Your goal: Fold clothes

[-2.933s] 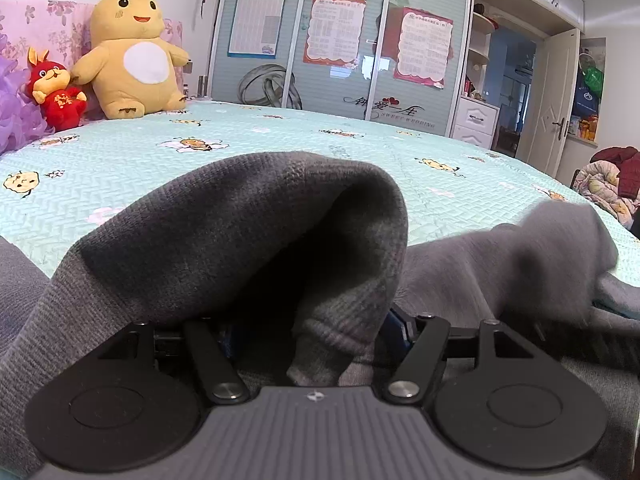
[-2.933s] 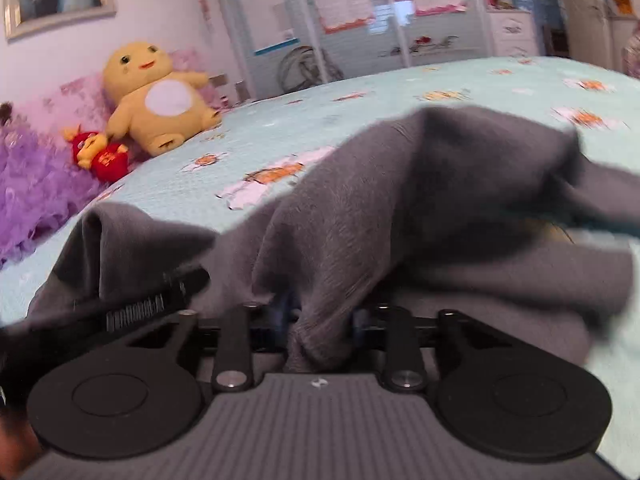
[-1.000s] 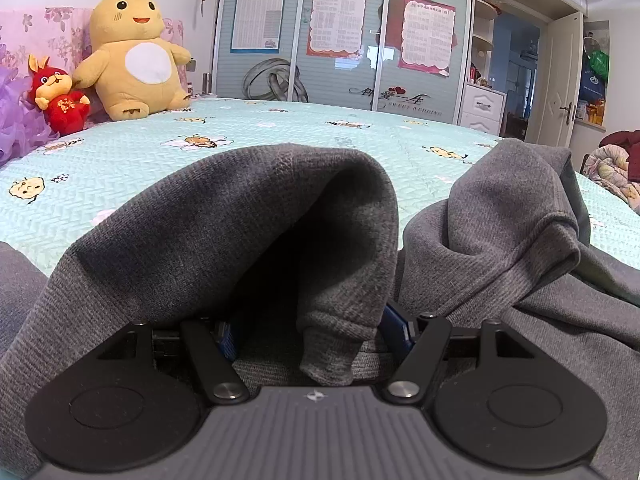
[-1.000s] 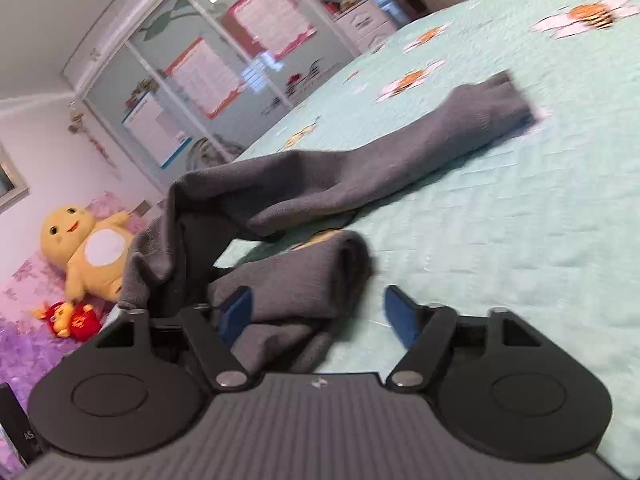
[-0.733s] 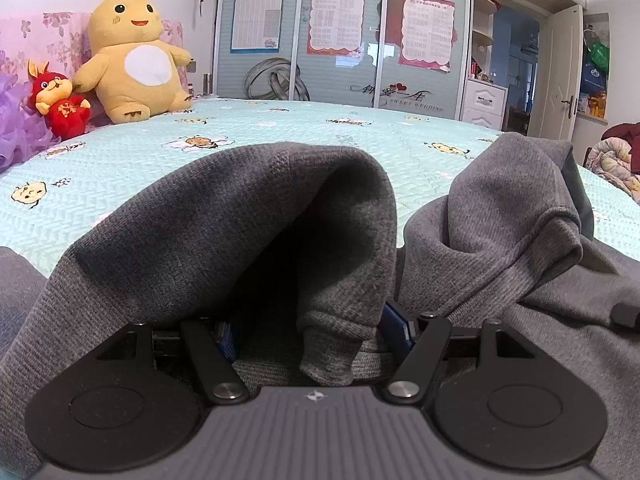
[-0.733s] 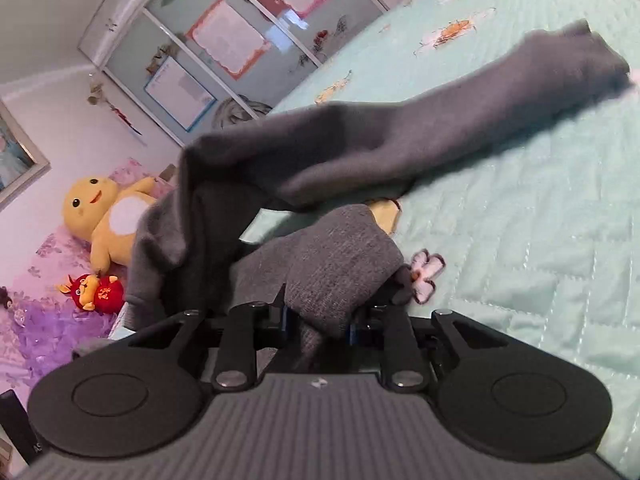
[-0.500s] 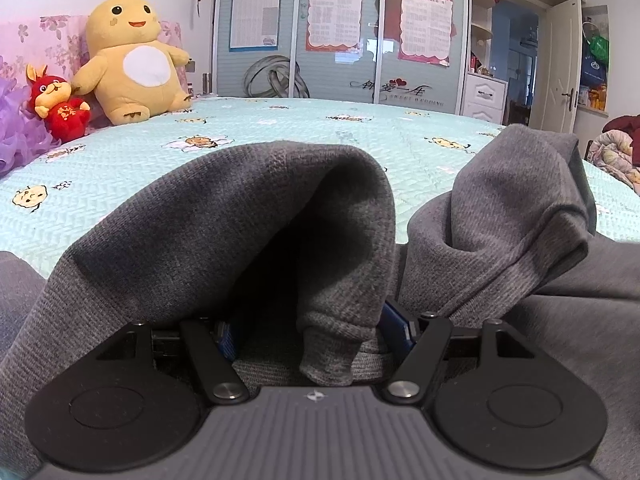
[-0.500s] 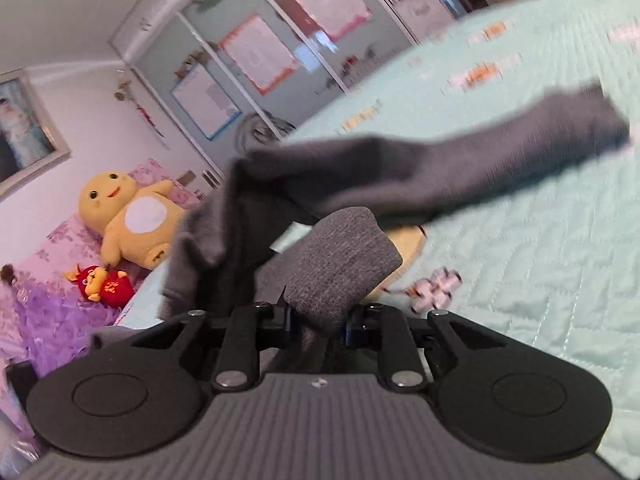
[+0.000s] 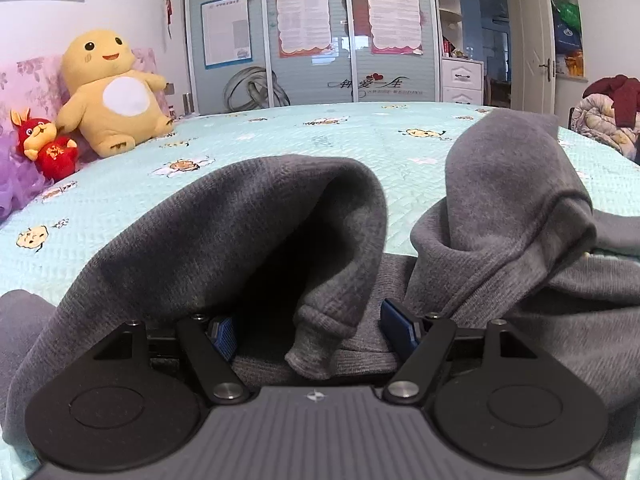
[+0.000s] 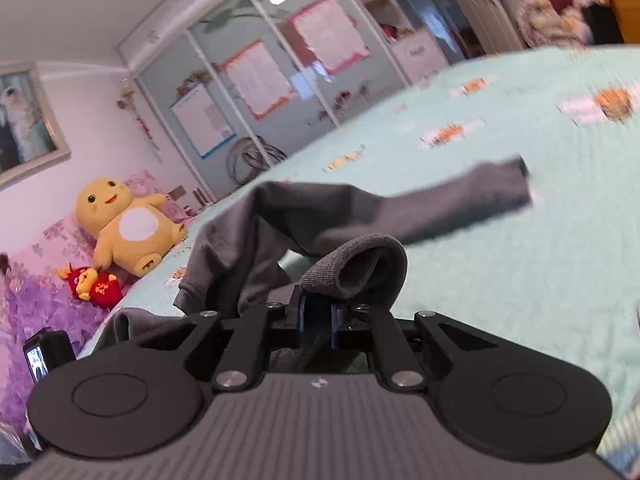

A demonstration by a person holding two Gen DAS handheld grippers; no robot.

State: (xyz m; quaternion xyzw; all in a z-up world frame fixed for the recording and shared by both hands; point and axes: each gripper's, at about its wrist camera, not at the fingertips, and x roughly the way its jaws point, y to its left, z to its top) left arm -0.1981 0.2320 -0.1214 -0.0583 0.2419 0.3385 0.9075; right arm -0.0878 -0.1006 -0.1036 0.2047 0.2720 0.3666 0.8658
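**Right claw clamped on the grey sweater, left claw wide with a bunch of it between the pads**

Readable writing first: on the sliding wardrobe doors (image 9: 308,36) you can make out "LOVE" in red-dark letters near the top and a decal ending in "WEDDING" low on the right panel; the three posters' (image 9: 305,20) text is too small to read. No containers show in either view.

Your right gripper (image 10: 318,316) has just been closing, and its blue pads now pinch a fold of the grey sweater (image 9: 256,232), which humps over the fingertips. From there one sleeve (image 10: 460,200) stretches out above the mint-green bedspread (image 10: 520,272), blurred.

Your left gripper (image 9: 316,328) stands wide, blue pads well apart, with a ribbed edge of the sweater bunched between them; whether the pads press on it you cannot tell from here. Another lifted fold rises at the right.

A yellow plush toy (image 9: 114,92) and a small red plush (image 9: 46,146) sit at the headboard.
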